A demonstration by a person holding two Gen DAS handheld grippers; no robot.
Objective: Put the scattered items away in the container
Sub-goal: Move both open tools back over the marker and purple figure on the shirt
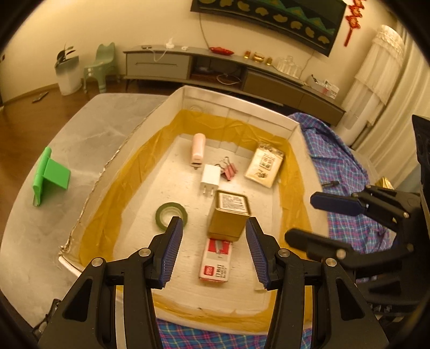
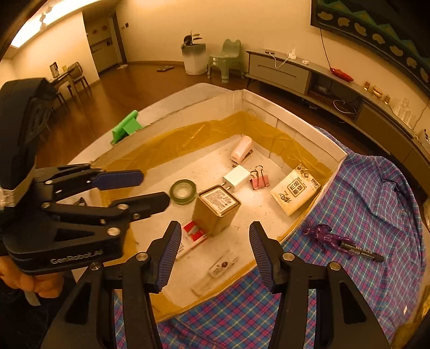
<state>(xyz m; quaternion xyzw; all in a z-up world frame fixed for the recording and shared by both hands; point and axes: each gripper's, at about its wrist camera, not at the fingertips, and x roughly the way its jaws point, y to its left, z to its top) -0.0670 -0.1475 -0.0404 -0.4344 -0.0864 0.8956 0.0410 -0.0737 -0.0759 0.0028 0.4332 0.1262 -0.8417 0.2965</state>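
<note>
1. Hovering over the container, the left gripper and right gripper had jaws apart, empty.
2. Gold tin stood inside; purple toy lay outside, near the worktop's right edge.

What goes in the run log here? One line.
left gripper: open, empty | right gripper: open, empty | box: tin inside | marker, green stand: outside

A warmly lit living room. A long grey media console runs along the wall beneath a dark patterned hanging. A pale green child's chair stands beside a white planter on wooden flooring.
</note>
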